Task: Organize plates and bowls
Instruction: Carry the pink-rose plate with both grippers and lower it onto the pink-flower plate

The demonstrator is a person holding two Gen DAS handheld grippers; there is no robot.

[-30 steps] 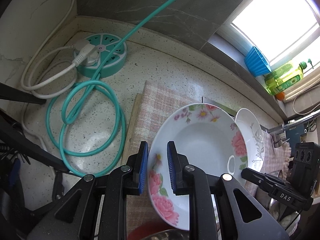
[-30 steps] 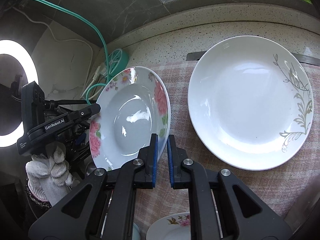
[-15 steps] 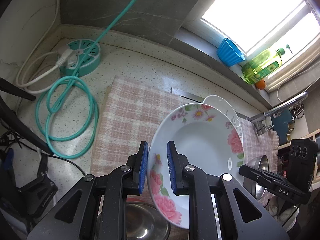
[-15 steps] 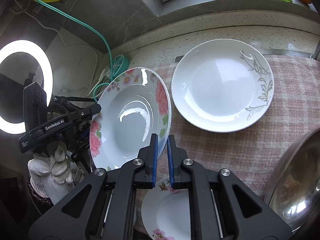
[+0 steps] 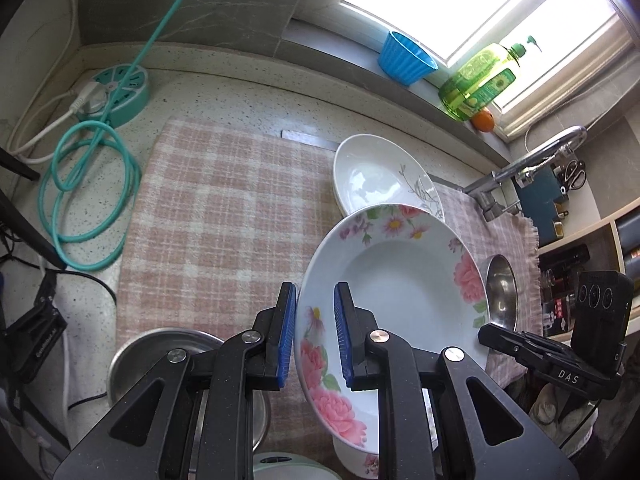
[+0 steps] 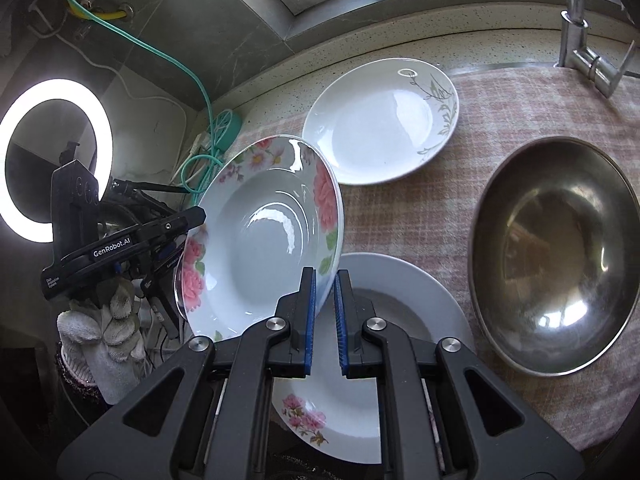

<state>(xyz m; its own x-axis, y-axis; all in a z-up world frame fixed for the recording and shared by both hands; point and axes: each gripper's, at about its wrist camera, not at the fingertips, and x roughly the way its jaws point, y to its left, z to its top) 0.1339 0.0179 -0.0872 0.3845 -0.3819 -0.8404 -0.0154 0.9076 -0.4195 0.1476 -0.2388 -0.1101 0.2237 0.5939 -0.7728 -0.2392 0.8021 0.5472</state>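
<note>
Left wrist view: left gripper (image 5: 315,336) jaws narrowly apart, clamped on the floral plate (image 5: 404,280) rim. Right gripper (image 6: 323,316) pinches its opposite rim; the plate hangs tilted above the cloth (image 5: 224,208). Readable: "DAS", "GenRobot.AI".

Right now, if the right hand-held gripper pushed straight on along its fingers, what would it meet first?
Apart from the rose plate it grips, probably the checked cloth, near the white leaf-patterned plate; depth is unclear.
</note>
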